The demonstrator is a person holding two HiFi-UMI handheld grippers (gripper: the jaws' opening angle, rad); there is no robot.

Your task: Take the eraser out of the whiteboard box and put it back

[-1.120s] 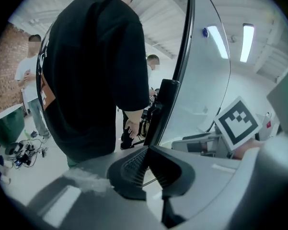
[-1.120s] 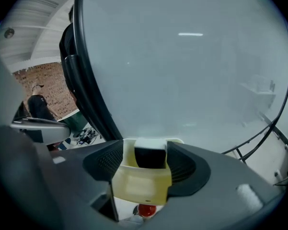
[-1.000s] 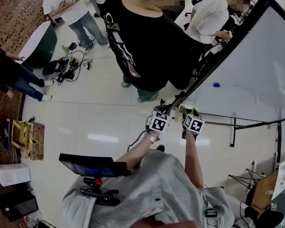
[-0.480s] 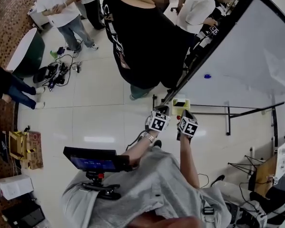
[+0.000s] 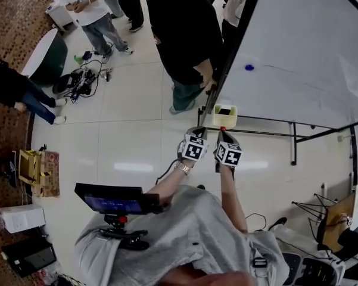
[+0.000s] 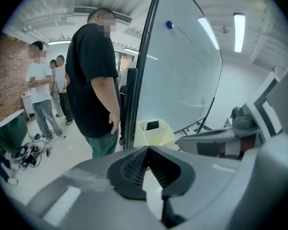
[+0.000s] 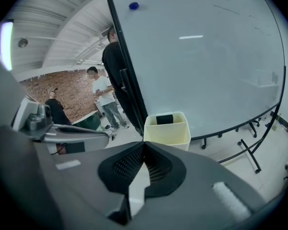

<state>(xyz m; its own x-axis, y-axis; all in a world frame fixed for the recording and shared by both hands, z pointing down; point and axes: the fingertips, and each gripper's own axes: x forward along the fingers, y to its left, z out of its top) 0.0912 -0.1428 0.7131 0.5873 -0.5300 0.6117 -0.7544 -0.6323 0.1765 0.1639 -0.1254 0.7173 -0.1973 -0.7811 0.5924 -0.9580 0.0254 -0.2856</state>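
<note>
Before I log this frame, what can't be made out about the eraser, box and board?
- Eraser: right gripper view shows only its dark top; the box wall hides the rest.
- Board: head view's top and right edges cut it off.
- Blue dot on it: too small to identify.

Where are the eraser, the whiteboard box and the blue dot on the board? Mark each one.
eraser (image 7: 165, 119): right gripper view, on its dark upper face.
whiteboard box (image 7: 167, 135): right gripper view, on the pale front wall.
blue dot (image 7: 133, 5): right gripper view, on its middle.
</note>
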